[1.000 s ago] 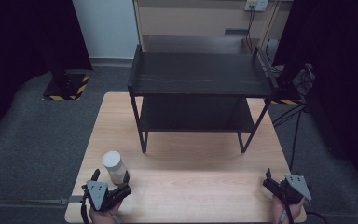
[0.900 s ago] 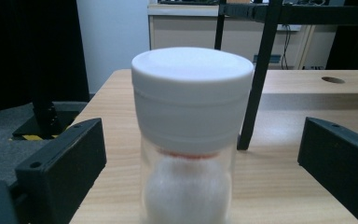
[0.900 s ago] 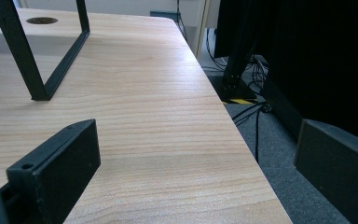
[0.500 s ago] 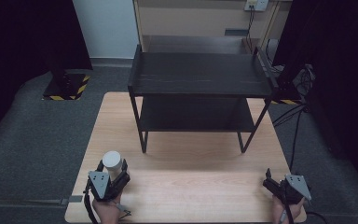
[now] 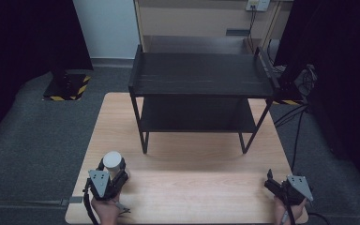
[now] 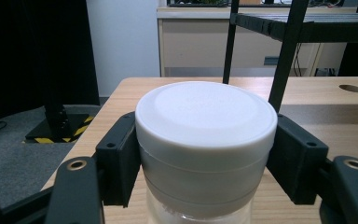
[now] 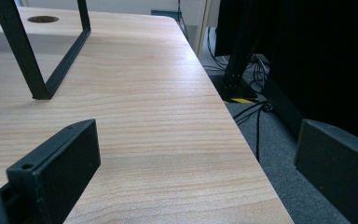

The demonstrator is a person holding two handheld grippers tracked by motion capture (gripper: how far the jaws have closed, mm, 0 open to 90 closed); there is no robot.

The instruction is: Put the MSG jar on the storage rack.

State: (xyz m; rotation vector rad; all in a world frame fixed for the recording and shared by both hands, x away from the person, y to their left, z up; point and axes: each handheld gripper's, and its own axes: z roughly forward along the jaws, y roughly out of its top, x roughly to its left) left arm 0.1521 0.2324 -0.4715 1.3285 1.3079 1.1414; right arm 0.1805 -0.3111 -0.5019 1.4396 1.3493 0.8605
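A jar with a white lid (image 5: pixel 113 160) stands near the front left corner of the wooden table (image 5: pixel 192 187). My left gripper (image 5: pixel 114 168) is shut on it. In the left gripper view the two black jaws press against both sides of the jar's lid (image 6: pixel 205 116), and the clear body below is mostly hidden. My right gripper (image 5: pixel 269 181) rests at the table's front right corner. Its jaws stand wide apart with nothing between them, and bare wood and the table's right edge (image 7: pixel 242 140) lie ahead.
A black two-level metal shelf rack (image 5: pixel 201 75) stands on the back half of the table, with one of its legs (image 7: pixel 32 79) ahead of the right gripper. A round cable hole (image 6: pixel 352 88) sits in the tabletop. Grey carpet and cables (image 5: pixel 295 117) lie to the right.
My left gripper has moved forward to the jar, and its jaws now hold the lid on both sides. The right gripper has stayed in place.
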